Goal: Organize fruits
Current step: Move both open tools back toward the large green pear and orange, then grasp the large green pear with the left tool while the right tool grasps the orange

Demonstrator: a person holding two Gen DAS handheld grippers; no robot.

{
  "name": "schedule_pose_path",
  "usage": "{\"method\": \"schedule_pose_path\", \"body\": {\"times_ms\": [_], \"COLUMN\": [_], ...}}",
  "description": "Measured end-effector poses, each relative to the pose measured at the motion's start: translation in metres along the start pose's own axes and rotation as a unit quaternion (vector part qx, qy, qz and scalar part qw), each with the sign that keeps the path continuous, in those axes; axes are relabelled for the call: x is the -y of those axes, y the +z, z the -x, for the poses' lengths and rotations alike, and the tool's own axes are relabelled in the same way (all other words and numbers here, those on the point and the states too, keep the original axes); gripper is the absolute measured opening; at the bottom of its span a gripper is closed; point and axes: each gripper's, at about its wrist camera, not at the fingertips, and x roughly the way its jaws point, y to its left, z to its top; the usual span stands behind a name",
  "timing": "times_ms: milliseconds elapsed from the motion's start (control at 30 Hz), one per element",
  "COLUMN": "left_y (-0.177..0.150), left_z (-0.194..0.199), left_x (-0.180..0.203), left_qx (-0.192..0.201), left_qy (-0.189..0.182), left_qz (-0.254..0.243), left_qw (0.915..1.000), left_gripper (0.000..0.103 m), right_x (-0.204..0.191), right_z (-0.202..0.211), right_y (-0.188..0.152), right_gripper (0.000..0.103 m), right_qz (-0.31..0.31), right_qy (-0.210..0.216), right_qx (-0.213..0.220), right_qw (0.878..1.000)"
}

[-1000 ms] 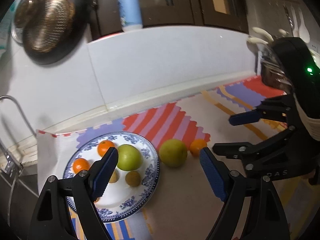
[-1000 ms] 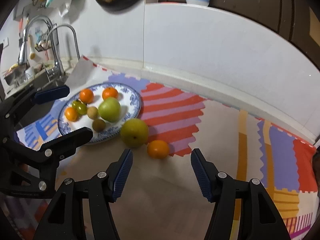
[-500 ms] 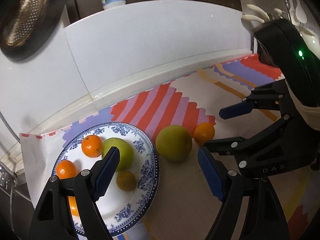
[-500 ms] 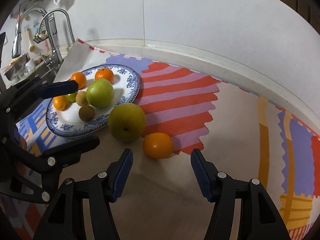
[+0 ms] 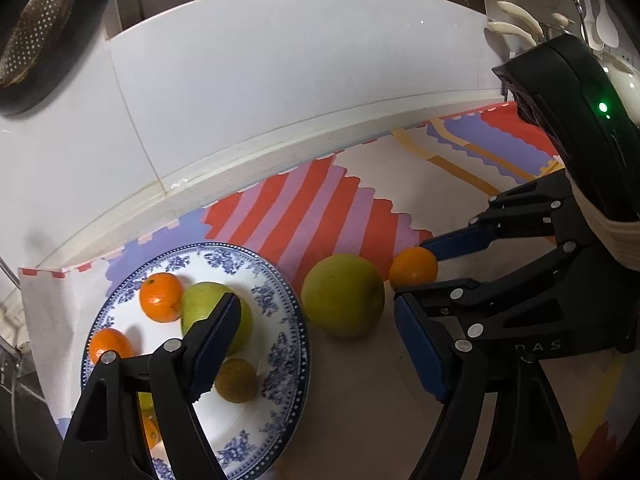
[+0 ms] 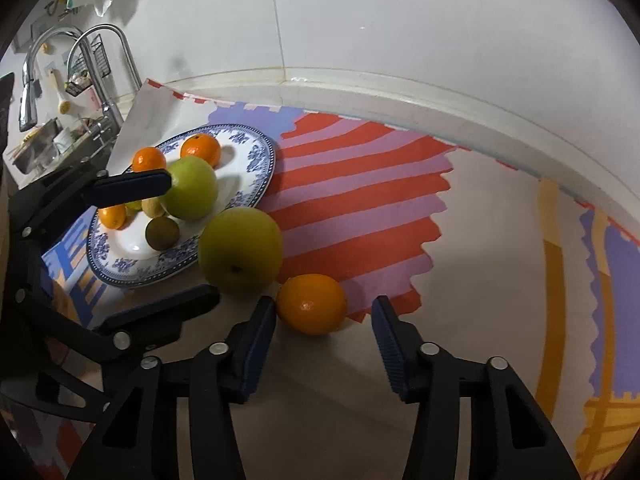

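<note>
Two grippers had dropped closer: the right gripper (image 6: 323, 330), fingers closing about the orange (image 6: 311, 303) untouched on the surface, while the left gripper (image 5: 316, 346) narrowed slightly toward the pear (image 5: 343, 294) beside the plate (image 5: 288, 344), so pickups looked imminent.

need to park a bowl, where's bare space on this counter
Free: the mat right of the loose orange, toward the wall. Crowded: the plate full of fruit, the big green fruit against its rim, both grippers closing in there.
</note>
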Motion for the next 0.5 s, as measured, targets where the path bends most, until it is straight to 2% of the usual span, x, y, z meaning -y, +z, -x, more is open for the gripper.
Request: {"method": "schedule_pose_path", "body": {"times_ms": [67,333,500], "left_y": [0.001,0.006,0.007], "left_z": [-0.003,-0.014,-0.025], "left_x": [0.001,0.008,0.012], "left_qx": [-0.003,-0.014,-0.032], "left_qy": [-0.003,-0.010,-0.006], "left_qz": [-0.001,-0.004,-0.002], "left_qw": [1.0000,0.9998,0.9995], "left_gripper": [0.077,0.070,0.060], "right_x": [0.000,0.016,0.023], "right_z": [-0.001,0.012,0.018], "right_y": [-0.001,-0.007,-0.008], "right_gripper": [0.037,0.037,0.037], "right_qz": [-0.001,-0.037,-0.058], "right_qy": [0.003,-0.030,-0.037], "right_qx": [-0.002,0.012,0.020], "right_qw": [1.000,0.999,0.997]}}
